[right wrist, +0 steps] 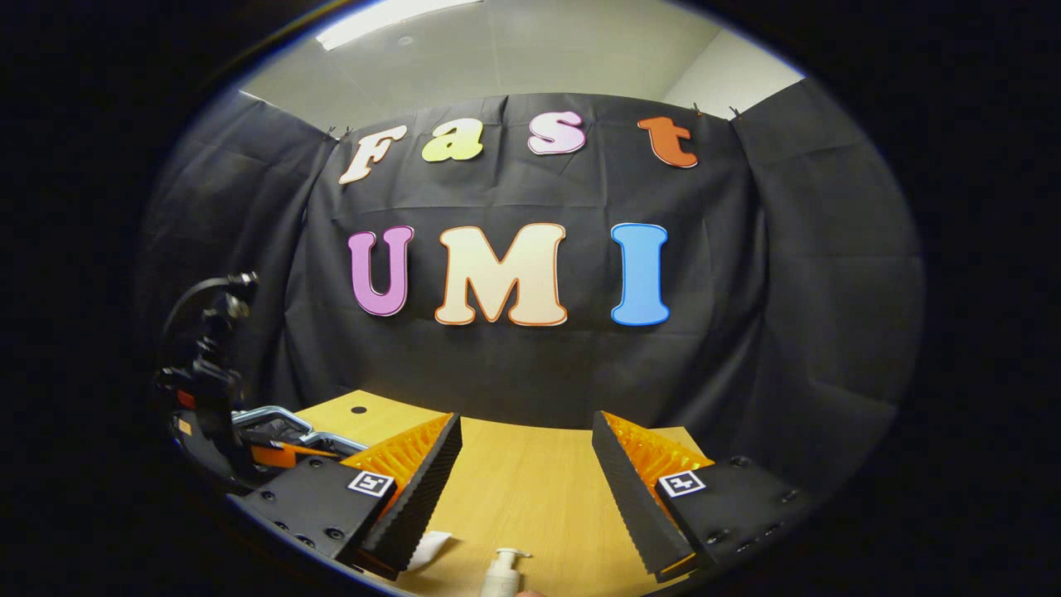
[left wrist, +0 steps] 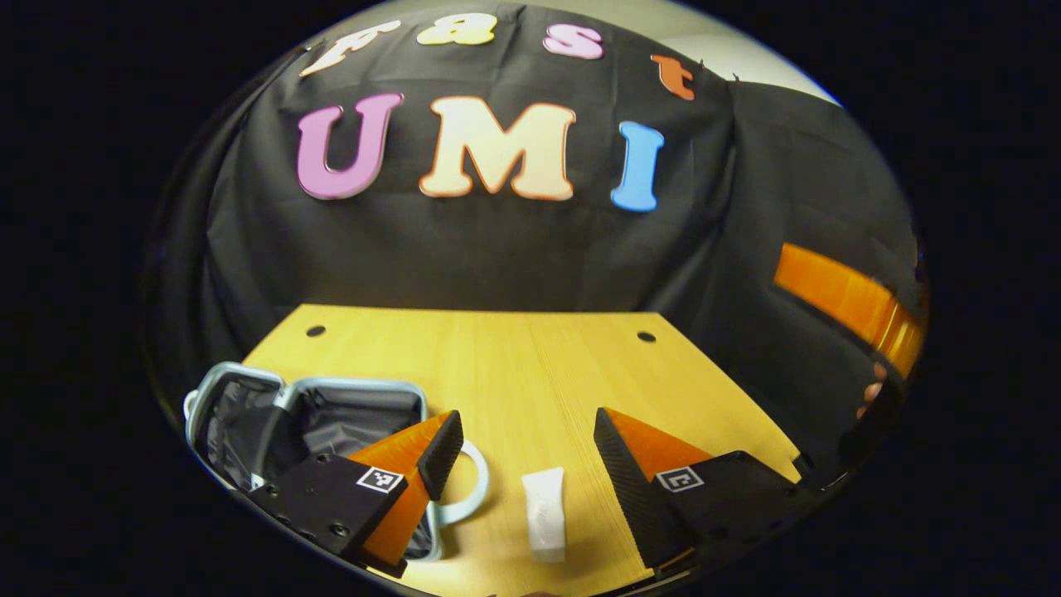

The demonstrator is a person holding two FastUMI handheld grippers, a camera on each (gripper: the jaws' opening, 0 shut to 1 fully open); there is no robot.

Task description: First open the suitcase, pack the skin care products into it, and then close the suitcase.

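Left gripper view: unlabelled white tube (left wrist: pixel 545 512) beside open suitcase (left wrist: pixel 249 398).

In the left gripper view, the open suitcase (left wrist: pixel 307 423) is set on the worktop (left wrist: pixel 514 365), at its left side. A tube (left wrist: pixel 545 512) is laid flat on the worktop just to the right of the suitcase, near the front edge, between the two fingers of the left hand-held gripper (left wrist: pixel 528 452). In the right gripper view, a pump bottle (right wrist: pixel 502 574) is stood on the worktop at the very front, between the spread fingers of the right hand-held gripper (right wrist: pixel 525 464). The tube's end (right wrist: pixel 428 547) is seen just left of the bottle. The suitcase (right wrist: pixel 273 423) is seen far off to the left.
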